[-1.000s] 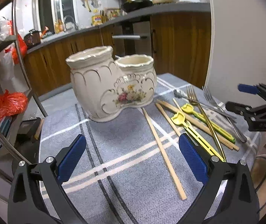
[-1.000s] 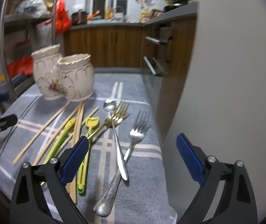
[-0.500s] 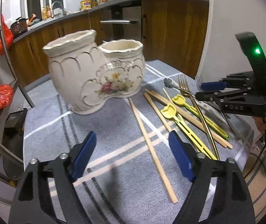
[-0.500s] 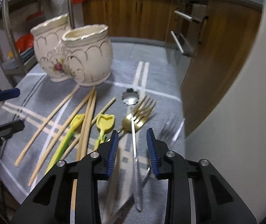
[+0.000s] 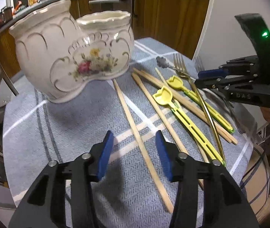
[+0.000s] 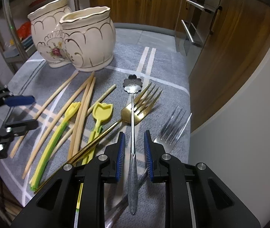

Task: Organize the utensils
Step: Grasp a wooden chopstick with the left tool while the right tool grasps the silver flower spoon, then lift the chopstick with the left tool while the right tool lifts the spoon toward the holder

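- Our right gripper (image 6: 133, 154) had just been narrowing its jaws; the blue pads stood either side of the silver spoon (image 6: 132, 125), close to its handle but not yet pressing on it, so nothing was held.
- Our left gripper (image 5: 134, 153) had also just been closing, to about half its spread, with a single wooden chopstick (image 5: 140, 140) lying between the pads and untouched.
- To do each pinch well, we judged that the pads should come down squarely across the slim handle, low enough to catch it against the cloth, and lift straight so the neighbours were not dragged.
- The spoon lay over the gold fork (image 6: 135, 112), its flower-shaped bowl pointing away from us; a silver fork (image 6: 172, 131) lay just beside our right pad.
- Beyond the left pads, further chopsticks and two yellow tulip-headed picks (image 5: 184, 114) lay fanned across the grey checked cloth (image 5: 59, 129).
- Farthest out stood the cream double-pot holder (image 6: 78, 39), upright and empty as far as we could see, well apart from both grippers.
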`<state>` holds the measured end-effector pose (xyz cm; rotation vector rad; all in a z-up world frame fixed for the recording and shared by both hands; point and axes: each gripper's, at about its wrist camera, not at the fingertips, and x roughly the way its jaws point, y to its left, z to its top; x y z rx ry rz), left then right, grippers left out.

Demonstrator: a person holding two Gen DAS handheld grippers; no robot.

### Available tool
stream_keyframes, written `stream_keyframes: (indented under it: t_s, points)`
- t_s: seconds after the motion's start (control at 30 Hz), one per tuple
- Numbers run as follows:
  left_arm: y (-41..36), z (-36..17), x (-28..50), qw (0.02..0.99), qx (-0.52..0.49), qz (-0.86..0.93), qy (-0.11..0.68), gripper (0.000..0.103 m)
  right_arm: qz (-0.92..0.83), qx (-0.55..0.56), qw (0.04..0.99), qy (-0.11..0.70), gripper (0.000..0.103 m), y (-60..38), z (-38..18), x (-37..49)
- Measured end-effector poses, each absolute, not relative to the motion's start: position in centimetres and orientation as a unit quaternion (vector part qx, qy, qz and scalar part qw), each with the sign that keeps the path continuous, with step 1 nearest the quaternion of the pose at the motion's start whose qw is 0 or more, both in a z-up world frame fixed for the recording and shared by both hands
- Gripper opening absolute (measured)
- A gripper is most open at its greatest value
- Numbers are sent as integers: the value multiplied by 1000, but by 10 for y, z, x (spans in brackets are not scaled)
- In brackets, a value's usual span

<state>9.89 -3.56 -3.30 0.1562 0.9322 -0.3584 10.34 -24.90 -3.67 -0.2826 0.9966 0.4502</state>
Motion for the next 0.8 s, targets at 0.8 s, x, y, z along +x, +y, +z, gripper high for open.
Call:
stream_keyframes:
  t_s: [0.8]
  points:
    - [-3, -5, 69, 890, 69, -185, 411, 6, 235, -97, 869, 424, 4, -257, -18, 81]
